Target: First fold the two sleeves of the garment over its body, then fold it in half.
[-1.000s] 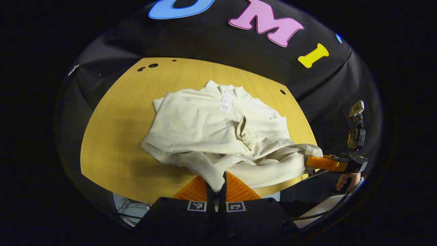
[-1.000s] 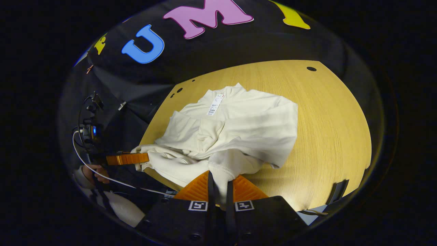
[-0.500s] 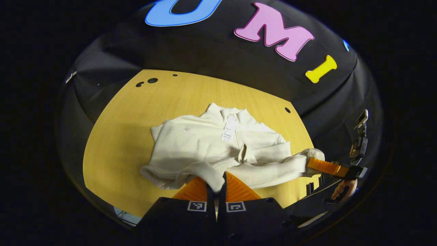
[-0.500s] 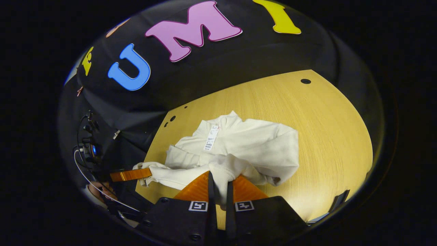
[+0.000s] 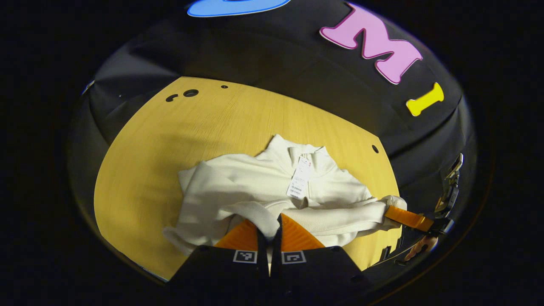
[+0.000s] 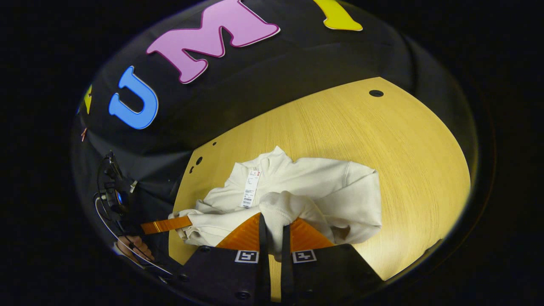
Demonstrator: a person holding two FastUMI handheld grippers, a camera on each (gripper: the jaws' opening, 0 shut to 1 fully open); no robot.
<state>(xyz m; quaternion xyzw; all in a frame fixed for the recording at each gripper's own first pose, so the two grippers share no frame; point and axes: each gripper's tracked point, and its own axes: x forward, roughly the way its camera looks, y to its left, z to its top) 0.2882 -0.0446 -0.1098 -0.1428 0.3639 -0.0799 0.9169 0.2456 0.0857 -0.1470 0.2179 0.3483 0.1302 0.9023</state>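
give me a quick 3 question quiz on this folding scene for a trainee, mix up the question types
1. True or false: both sets of tongs, left and right, are shut on the hem of the cream garment.
2. Multiple choice: the paper tag hangs at the garment's A) collar B) cuff C) hem.
3. Fill in: the garment lies on a ____ table.

Key: 1 true; 2 A; 3 wooden. The sleeves look already folded over the body, and the hem is lifted at both corners, so the fold in half seems under way.
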